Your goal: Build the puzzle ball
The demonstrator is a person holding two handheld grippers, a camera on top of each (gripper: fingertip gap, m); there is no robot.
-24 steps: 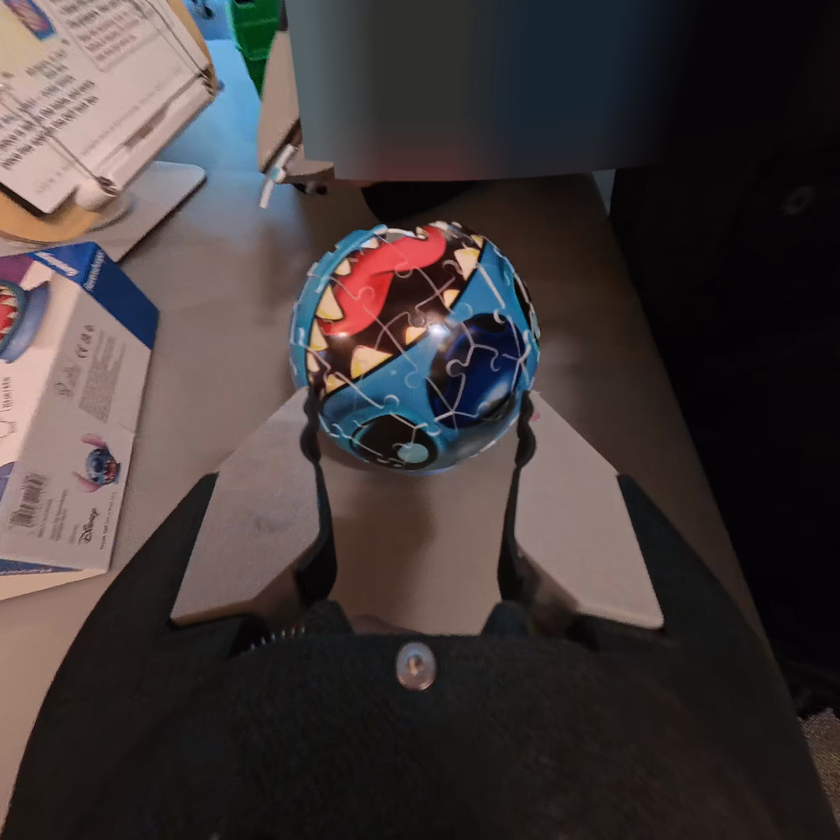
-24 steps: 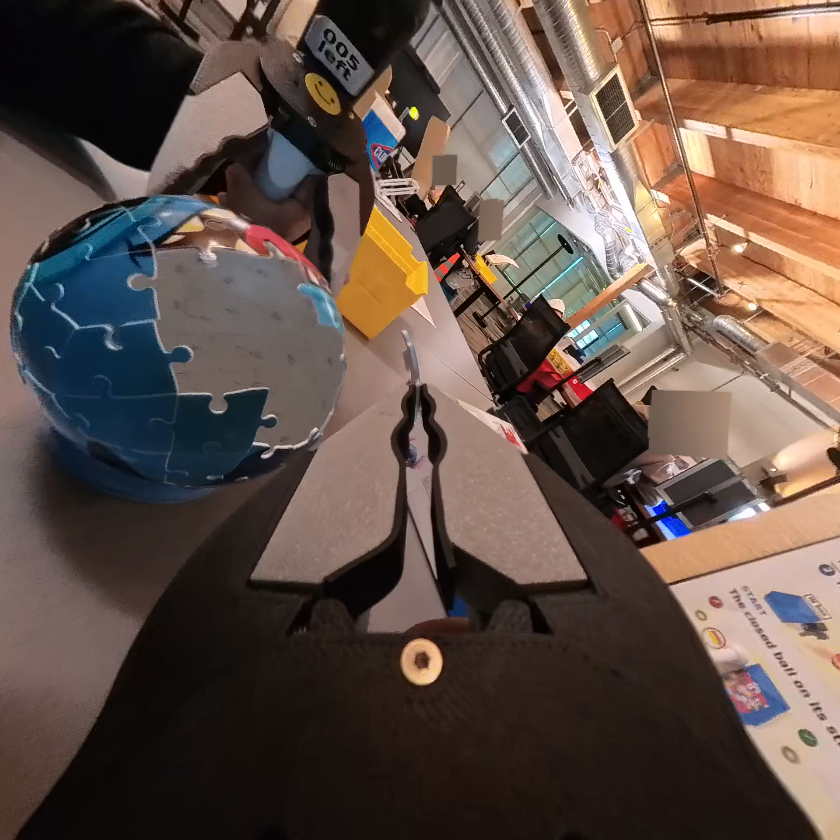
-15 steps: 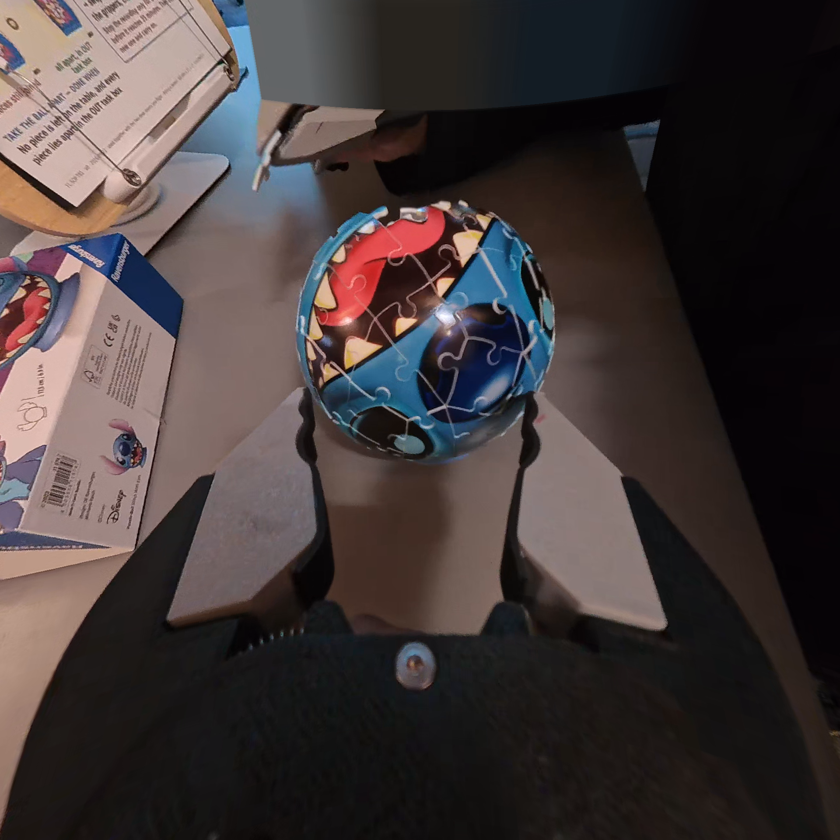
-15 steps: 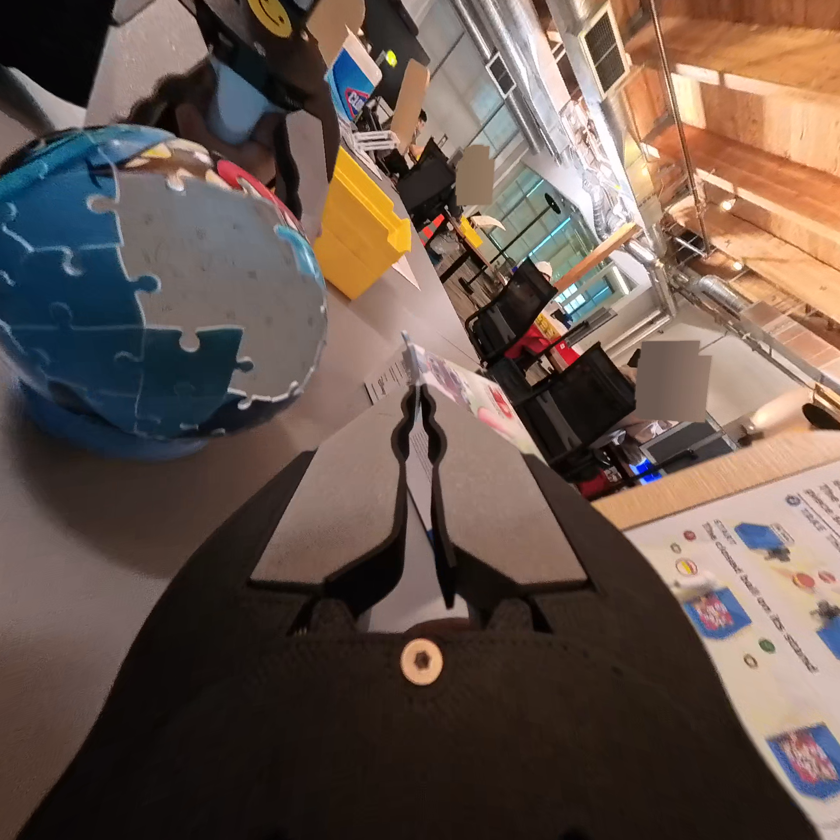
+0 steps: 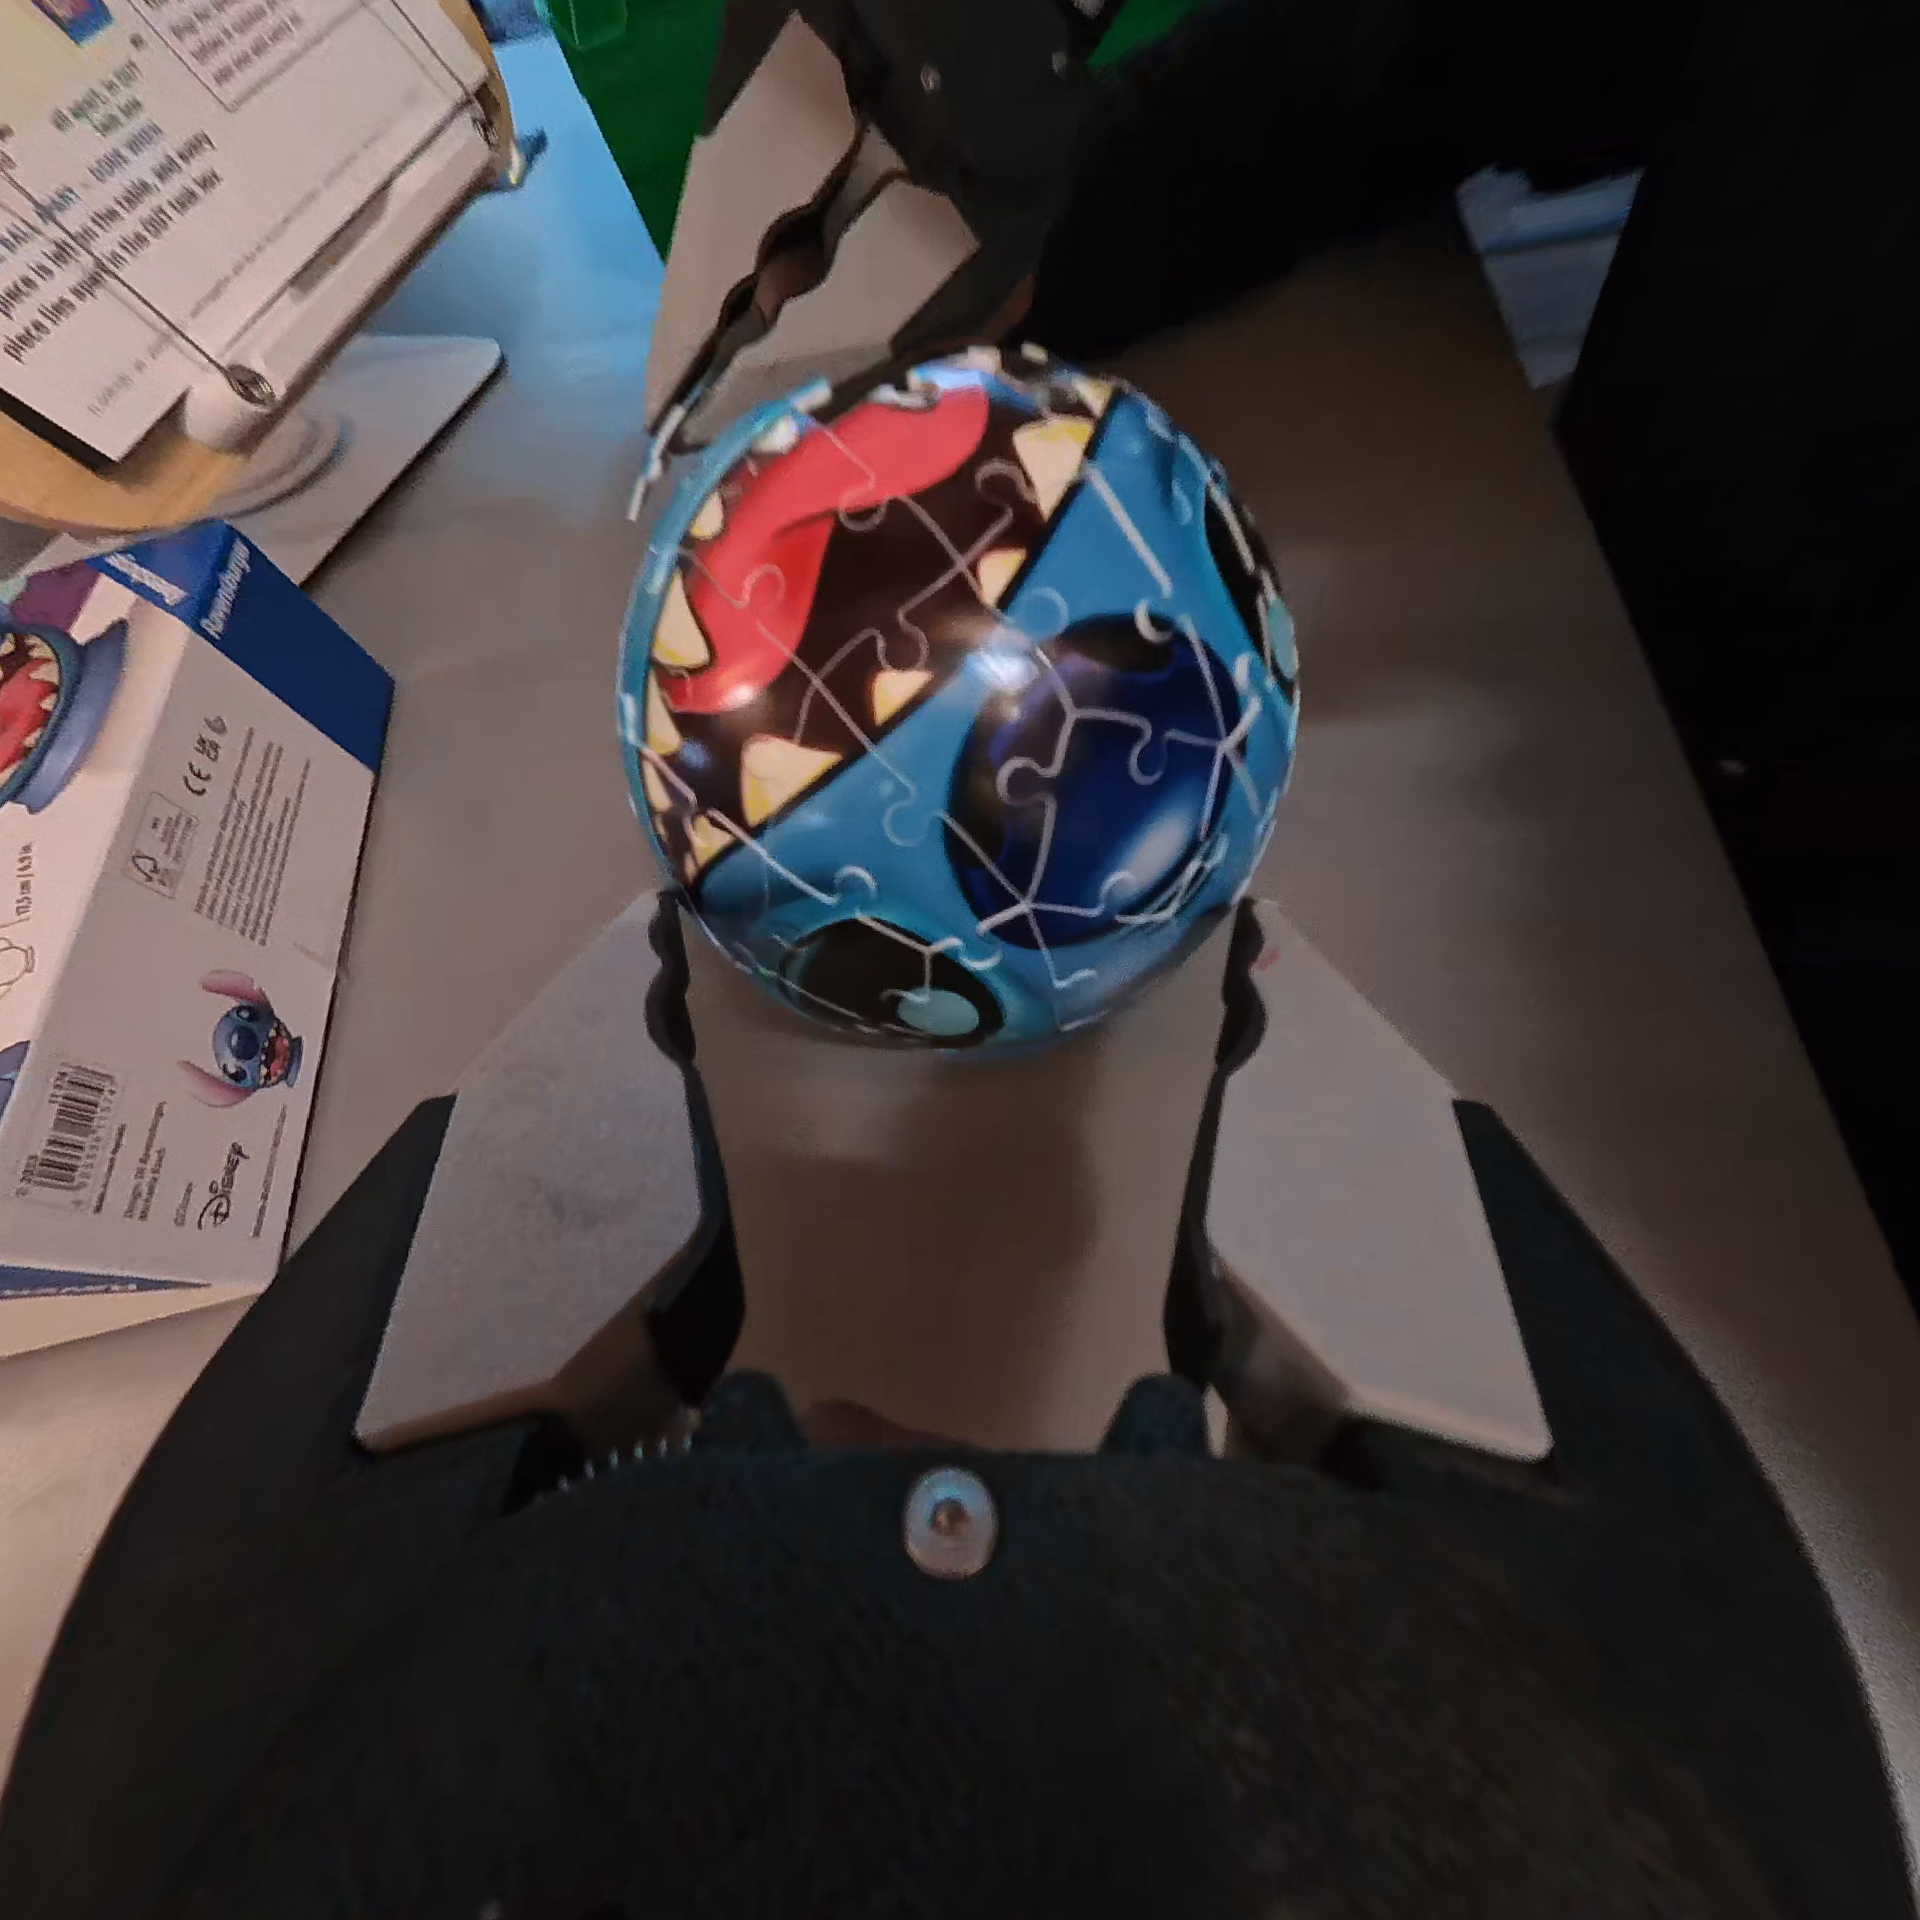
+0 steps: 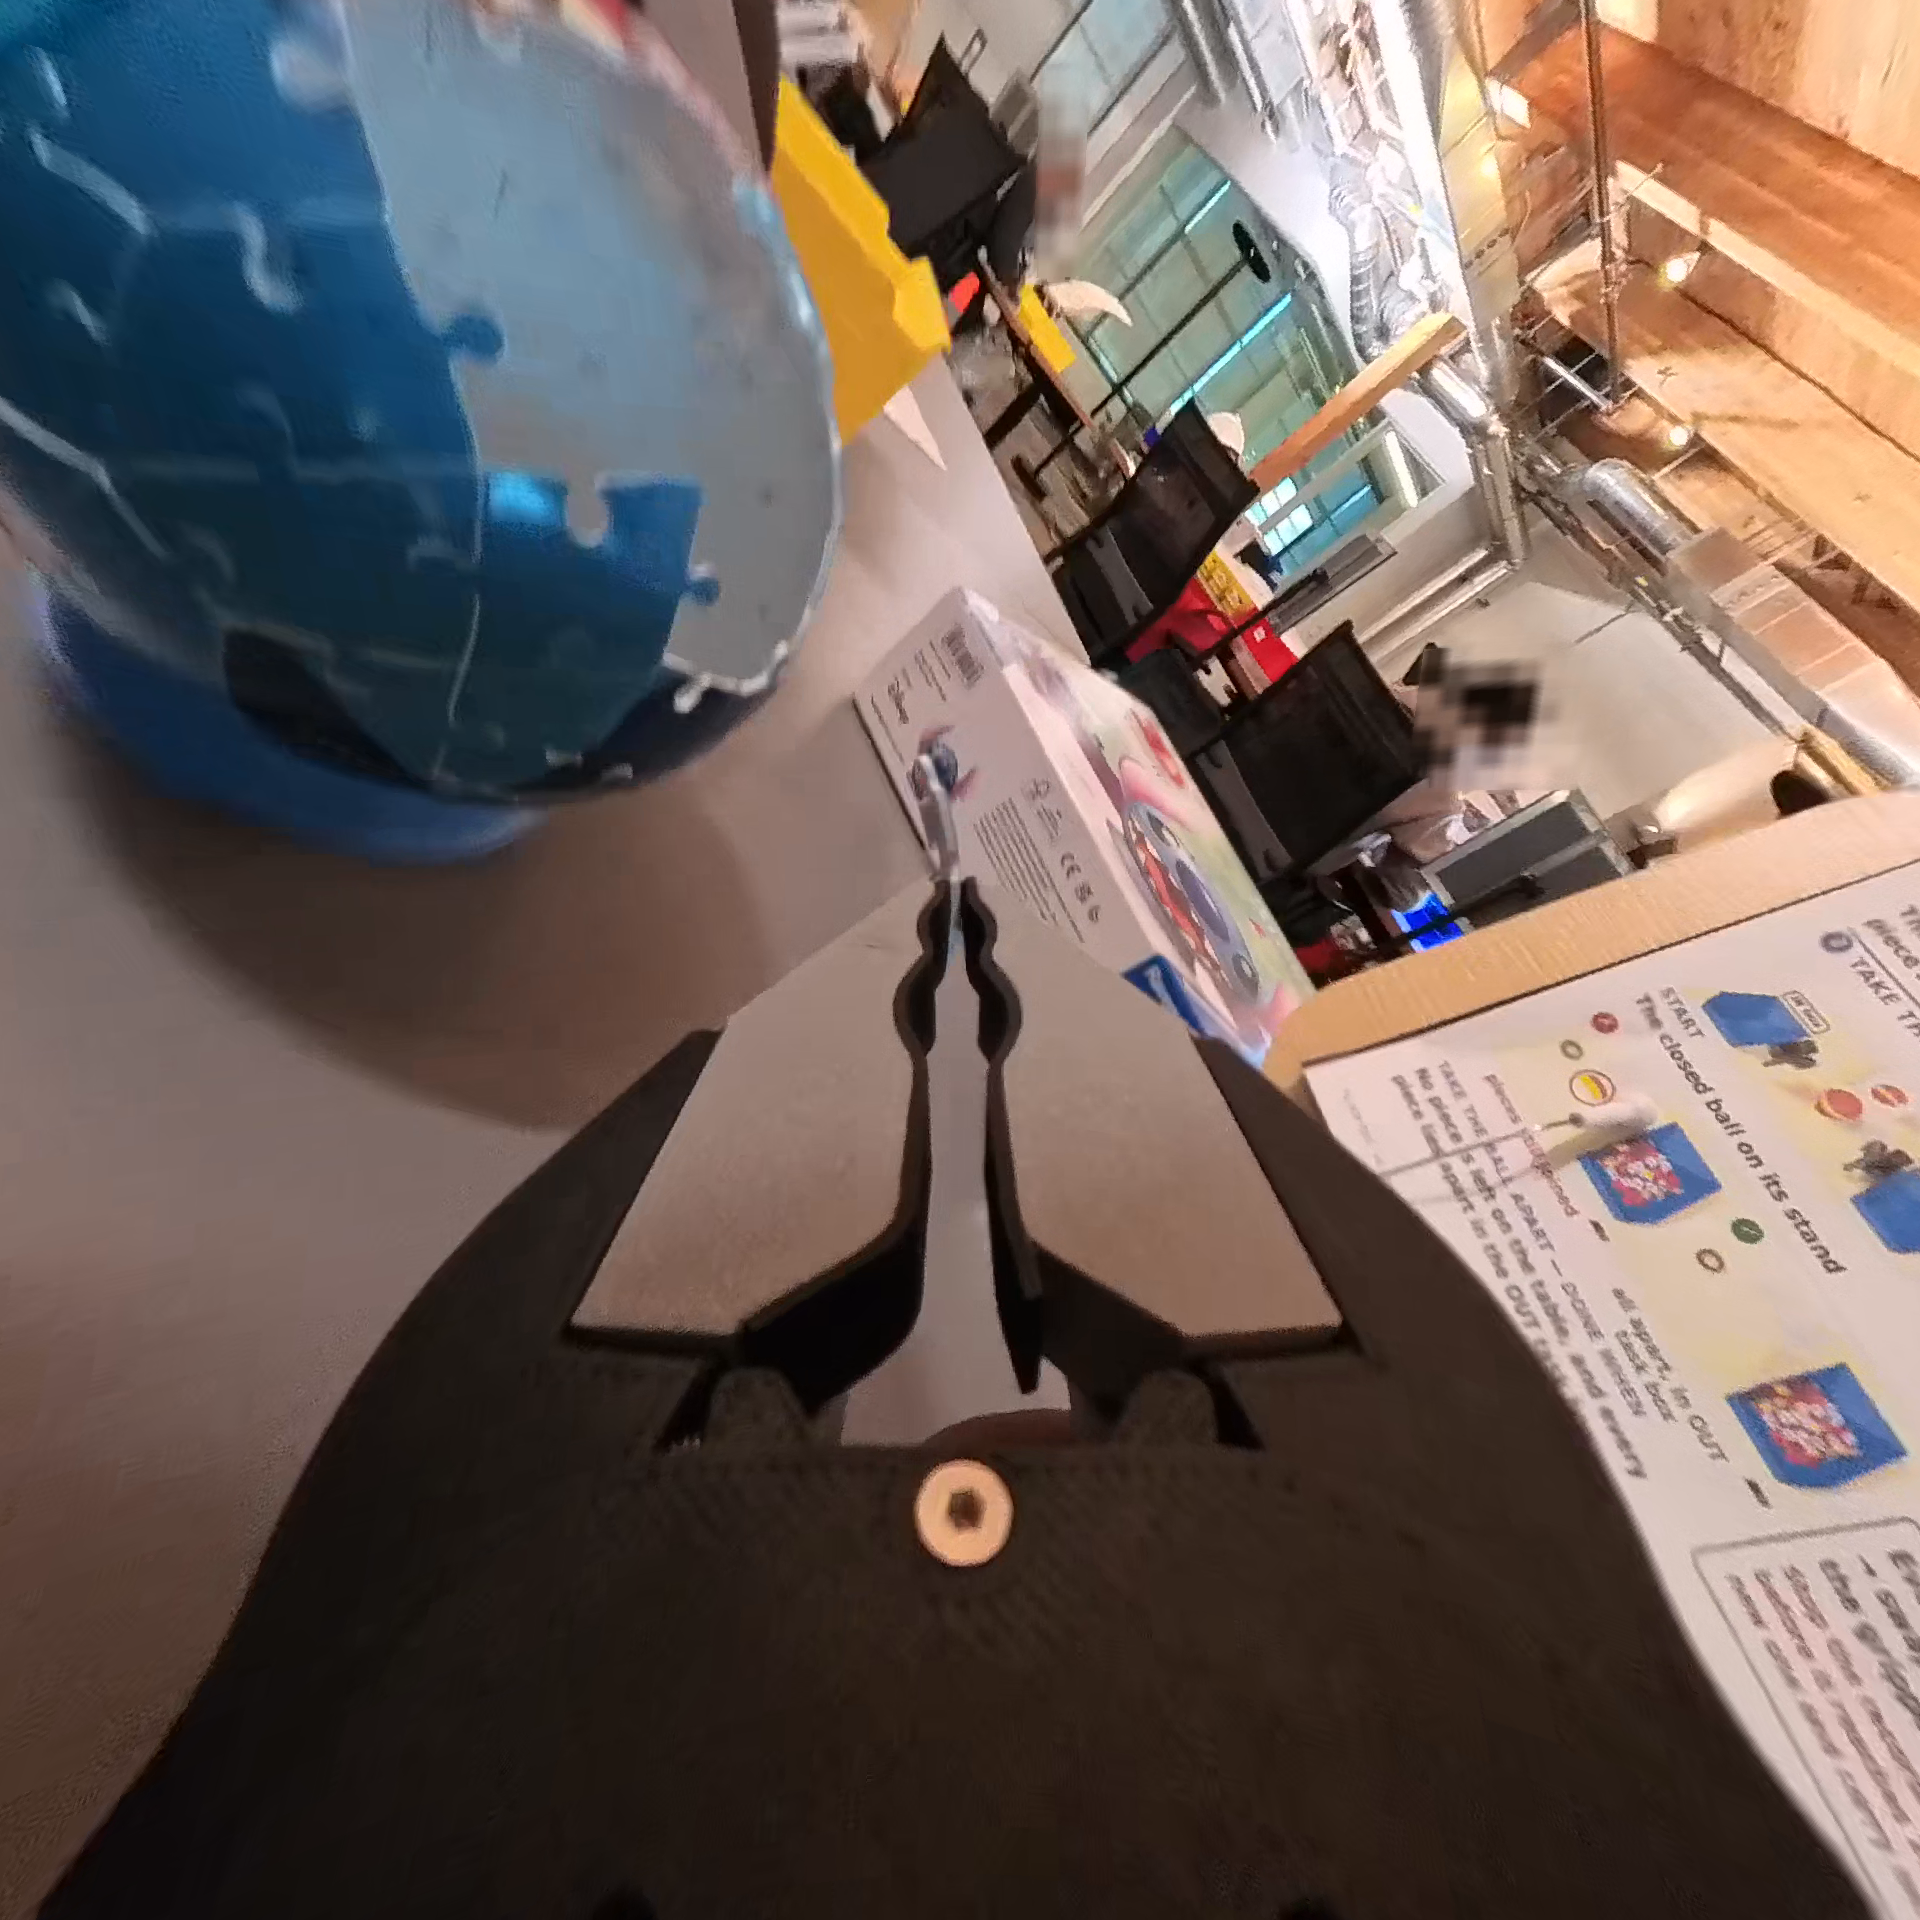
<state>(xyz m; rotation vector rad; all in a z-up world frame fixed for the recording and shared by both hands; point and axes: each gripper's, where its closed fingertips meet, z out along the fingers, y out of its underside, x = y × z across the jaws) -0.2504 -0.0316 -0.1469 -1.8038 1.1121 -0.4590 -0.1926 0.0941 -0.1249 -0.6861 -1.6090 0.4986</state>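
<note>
The left gripper (image 5: 951,935) is gaping wide before the puzzle ball (image 5: 961,707); the right gripper (image 6: 951,904) is pinching a puzzle piece (image 6: 938,821) beside the ball.

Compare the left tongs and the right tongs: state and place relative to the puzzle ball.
The left tongs are open and empty; the right tongs are shut on a thin puzzle piece seen edge-on. The left tongs sit on the printed side of the puzzle ball, fingers level with its lower sides; the right tongs sit on the far side, where pieces are missing. Both have black bodies and grey fingers.
</note>
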